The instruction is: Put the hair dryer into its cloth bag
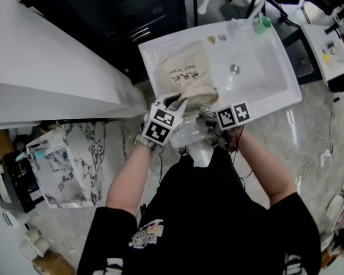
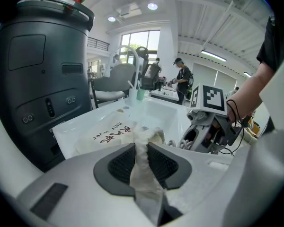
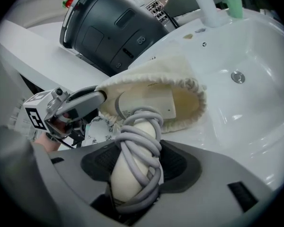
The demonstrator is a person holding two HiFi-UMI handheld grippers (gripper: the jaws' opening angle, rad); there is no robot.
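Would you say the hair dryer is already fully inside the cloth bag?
No, the hair dryer has only its head in the cloth bag; its cord-wrapped handle sticks out in the right gripper.

White sink [image 1: 264, 79], cream cloth bag [image 1: 186, 73] lying in its left half, green cup [image 1: 262, 23] at back rim

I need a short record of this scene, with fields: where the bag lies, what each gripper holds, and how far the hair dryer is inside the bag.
cloth bag: lies in the white sink, mouth toward the person
left gripper: shut on the bag's rim fabric, lifting the mouth open
right gripper: shut on the hair dryer's handle, where the grey cord is wound
hair dryer: head inside the bag's mouth, handle outside
stage: insertion begun, not finished
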